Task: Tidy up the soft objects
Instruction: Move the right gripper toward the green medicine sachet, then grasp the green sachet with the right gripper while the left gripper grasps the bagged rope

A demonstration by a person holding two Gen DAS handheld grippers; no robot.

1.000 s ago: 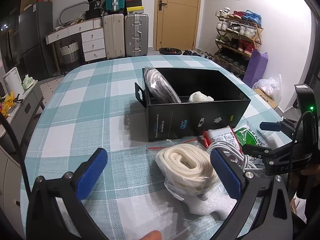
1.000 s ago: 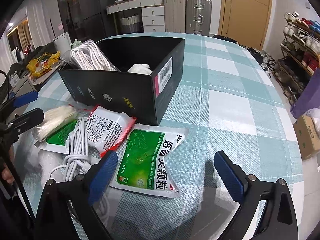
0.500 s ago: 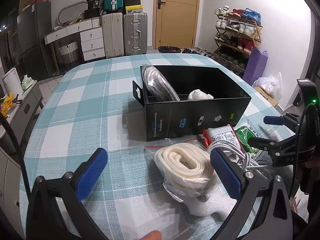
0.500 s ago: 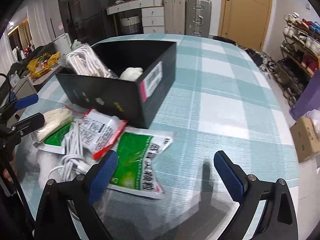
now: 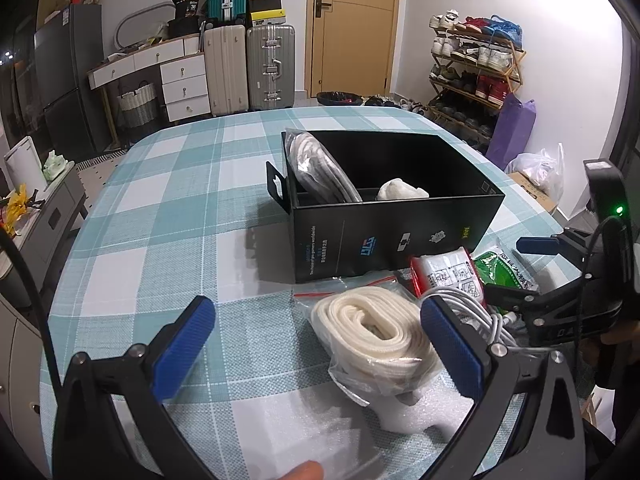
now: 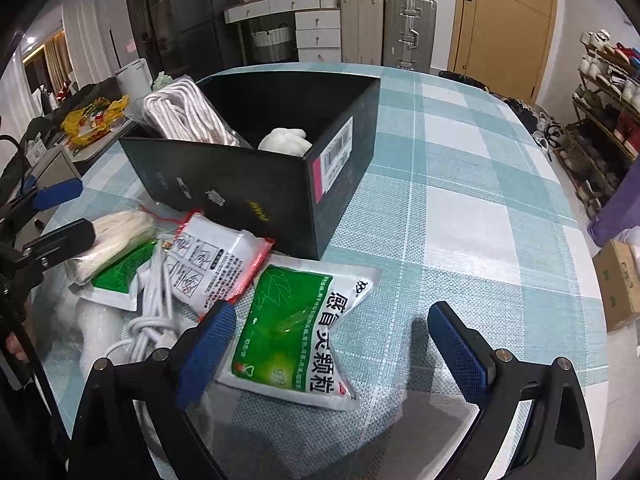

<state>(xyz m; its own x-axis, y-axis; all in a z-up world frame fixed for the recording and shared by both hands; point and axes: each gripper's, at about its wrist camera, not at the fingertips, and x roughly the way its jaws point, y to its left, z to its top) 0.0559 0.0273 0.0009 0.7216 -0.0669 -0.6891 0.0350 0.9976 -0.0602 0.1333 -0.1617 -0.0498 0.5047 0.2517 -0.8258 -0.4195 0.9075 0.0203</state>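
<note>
Two blue-padded fingers of the left claw (image 5: 316, 334) stand spread wide at the bottom of the left wrist view, holding nothing, above the teal-and-white checked table (image 5: 168, 216). Between and just beyond them, right of centre, lies a clear bag of cream webbing strap (image 5: 372, 324), resting partly on a white foam sheet (image 5: 352, 412) at the lower edge. Beside the bag to the right sit a coiled white cable (image 5: 476, 312), a red-edged white pouch (image 5: 444, 272) and a green medicine sachet (image 5: 502, 270), all just in front of the open black box (image 5: 384, 236) at centre frame. Inside the box a bagged coil of white rope (image 5: 320, 170) leans at the left end, and a white cloth bundle (image 5: 402, 190) lies near the front wall. The right claw (image 5: 520, 268) shows at the right edge, spread open. In the right wrist view the right claw (image 6: 332, 348) is likewise spread and empty at the bottom of the frame, its left finger over the edge of the green medicine sachet (image 6: 296, 328), which lies flat at lower centre. The red-edged white pouch (image 6: 216, 264) overlaps its upper left corner, with the coiled white cable (image 6: 152, 308) further left and the strap bag (image 6: 112, 240) near the left claw (image 6: 60, 212) at the left edge. The black box (image 6: 256, 184) fills the upper centre, holding the rope (image 6: 184, 114) and the cloth bundle (image 6: 286, 140).
</note>
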